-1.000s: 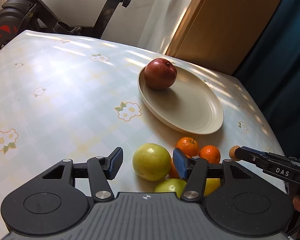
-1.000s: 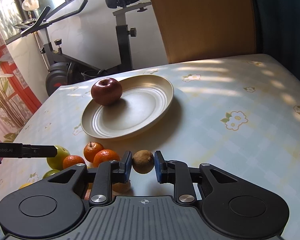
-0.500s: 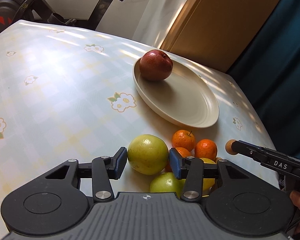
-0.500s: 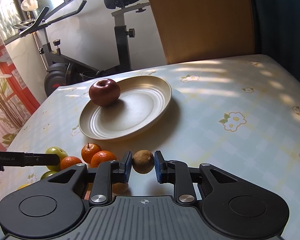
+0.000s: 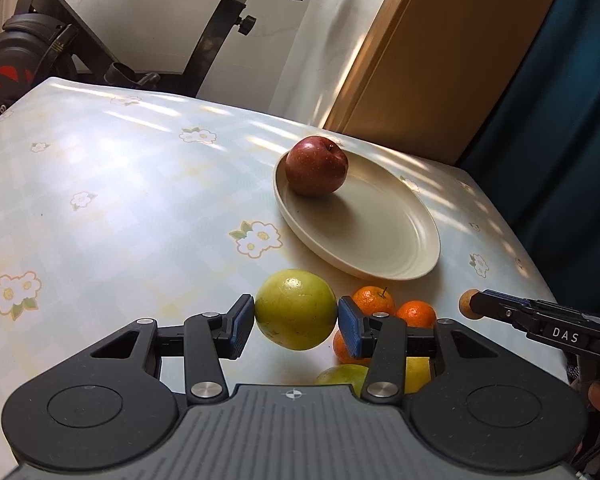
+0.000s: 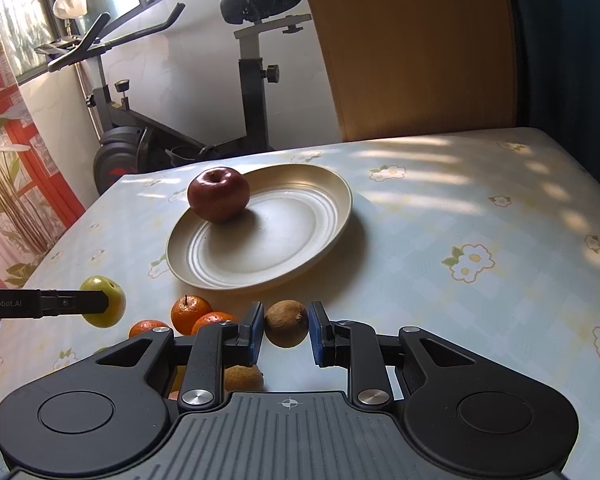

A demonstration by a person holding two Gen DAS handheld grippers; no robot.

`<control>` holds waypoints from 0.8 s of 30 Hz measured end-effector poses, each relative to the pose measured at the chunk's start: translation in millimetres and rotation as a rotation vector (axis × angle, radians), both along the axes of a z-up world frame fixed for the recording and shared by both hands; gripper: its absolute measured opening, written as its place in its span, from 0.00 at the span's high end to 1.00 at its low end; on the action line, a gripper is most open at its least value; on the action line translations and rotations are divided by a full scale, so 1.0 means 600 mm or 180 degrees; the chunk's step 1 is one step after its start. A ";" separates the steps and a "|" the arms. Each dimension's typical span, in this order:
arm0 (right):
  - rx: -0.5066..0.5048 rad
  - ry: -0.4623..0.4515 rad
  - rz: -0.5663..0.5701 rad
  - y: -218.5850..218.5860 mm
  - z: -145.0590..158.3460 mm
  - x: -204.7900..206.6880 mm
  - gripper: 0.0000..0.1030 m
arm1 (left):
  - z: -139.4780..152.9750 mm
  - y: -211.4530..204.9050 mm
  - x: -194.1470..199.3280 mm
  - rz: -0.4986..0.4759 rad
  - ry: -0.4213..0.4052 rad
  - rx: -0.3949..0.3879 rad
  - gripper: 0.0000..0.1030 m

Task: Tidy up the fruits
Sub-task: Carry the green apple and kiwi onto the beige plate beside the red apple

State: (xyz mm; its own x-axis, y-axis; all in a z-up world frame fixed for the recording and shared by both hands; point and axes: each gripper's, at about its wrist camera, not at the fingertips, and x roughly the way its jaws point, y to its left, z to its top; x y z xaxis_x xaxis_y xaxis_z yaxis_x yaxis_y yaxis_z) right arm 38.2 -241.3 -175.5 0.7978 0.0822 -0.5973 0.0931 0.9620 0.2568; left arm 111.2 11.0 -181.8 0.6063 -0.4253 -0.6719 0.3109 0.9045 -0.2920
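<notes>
Two tongs: both gripping fruit
Left tongs (image 5: 296,322): closed on green apple (image 5: 295,309)
Right tongs (image 6: 287,330): clamped on kiwi (image 6: 286,323)
Plate (image 6: 324,240): red apple (image 6: 218,194)

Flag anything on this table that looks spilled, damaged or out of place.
Nothing stands out. The red apple sits on the plate, the oranges lie loose on the table, and no fruit looks damaged or spilled.
</notes>
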 end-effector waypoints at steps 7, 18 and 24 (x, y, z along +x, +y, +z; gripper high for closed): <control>-0.0133 -0.0089 0.0116 -0.006 0.032 0.023 0.79 | 0.048 -0.013 0.017 -0.0127 -0.0301 0.0146 0.53; -0.0453 -0.0068 0.0567 -0.013 0.067 0.122 0.79 | 0.059 -0.075 0.088 -0.0274 -0.0393 0.0396 0.53; -0.0696 -0.0047 0.0732 -0.024 0.054 0.195 0.79 | 0.033 -0.103 0.124 -0.0381 -0.0288 0.0536 0.53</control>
